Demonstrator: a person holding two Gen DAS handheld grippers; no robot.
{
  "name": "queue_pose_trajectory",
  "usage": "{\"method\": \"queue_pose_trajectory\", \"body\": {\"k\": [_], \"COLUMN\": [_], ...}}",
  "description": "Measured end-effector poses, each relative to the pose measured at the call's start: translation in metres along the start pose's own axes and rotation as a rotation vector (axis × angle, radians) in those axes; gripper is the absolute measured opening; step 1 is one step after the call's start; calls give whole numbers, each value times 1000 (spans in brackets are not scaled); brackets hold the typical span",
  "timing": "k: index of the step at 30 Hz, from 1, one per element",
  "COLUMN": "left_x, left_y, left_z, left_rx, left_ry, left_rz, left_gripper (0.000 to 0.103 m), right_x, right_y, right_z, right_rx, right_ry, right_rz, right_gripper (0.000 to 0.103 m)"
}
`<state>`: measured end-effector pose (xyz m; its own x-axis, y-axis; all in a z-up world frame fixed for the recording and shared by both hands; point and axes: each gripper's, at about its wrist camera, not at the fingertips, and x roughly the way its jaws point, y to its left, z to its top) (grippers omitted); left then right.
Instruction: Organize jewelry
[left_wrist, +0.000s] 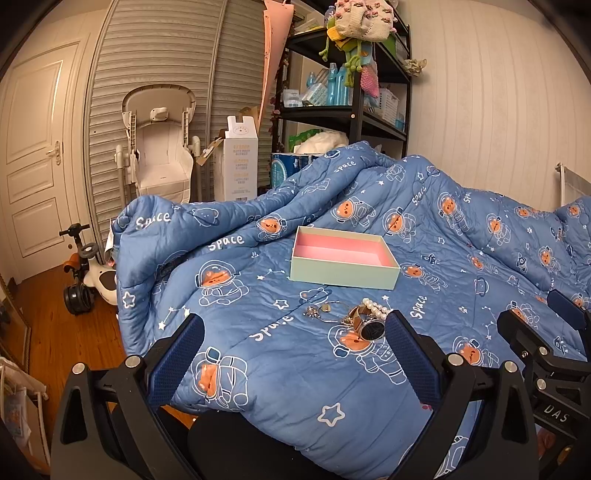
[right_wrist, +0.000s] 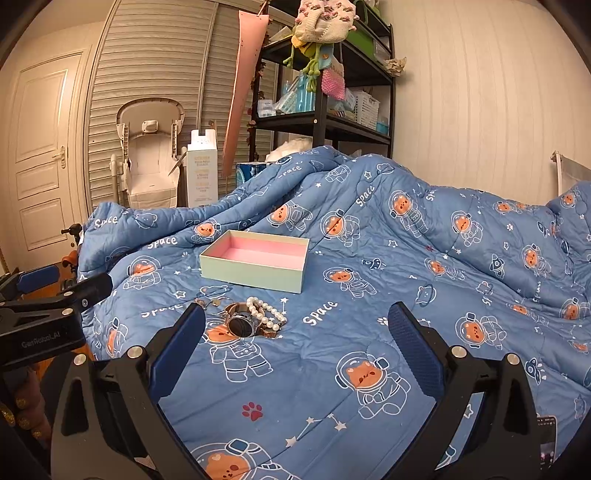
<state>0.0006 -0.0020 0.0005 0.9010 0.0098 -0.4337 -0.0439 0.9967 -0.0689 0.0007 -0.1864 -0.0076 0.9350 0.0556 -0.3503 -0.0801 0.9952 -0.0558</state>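
box: one open tray (right_wrist: 255, 264), pink inside, sitting empty on the blue quilt (right_wrist: 369, 332)
jewelry: one watch (right_wrist: 240, 325), one pearl bracelet (right_wrist: 266, 312), small pieces (left_wrist: 319, 312) lying just near of box, exact count unclear
left tongs (left_wrist: 295, 354): hovering wide open, gripping nothing
right tongs (right_wrist: 295, 350): hovering wide open, gripping nothing

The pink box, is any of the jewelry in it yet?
Not yet. The pink-lined box sits empty on the blue quilt. Nothing is in hand: the left claw and right claw are both open and hold nothing. Still to go in: the watch, the pearl bracelet and the small pieces beside them.
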Motion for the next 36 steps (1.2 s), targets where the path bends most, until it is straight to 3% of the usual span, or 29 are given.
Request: {"method": "queue_pose_trajectory", "body": {"k": [36], "left_x": [3], "left_y": [-12], "left_z": [1], "left_rx": [3], "left_ry": [5], "left_rz": [2], "left_gripper": [96], "right_x": [4], "right_y": [0], "right_z": [-4], "right_rx": [2], "right_ry": [6], "right_rz": [0], "right_gripper": [98]}}
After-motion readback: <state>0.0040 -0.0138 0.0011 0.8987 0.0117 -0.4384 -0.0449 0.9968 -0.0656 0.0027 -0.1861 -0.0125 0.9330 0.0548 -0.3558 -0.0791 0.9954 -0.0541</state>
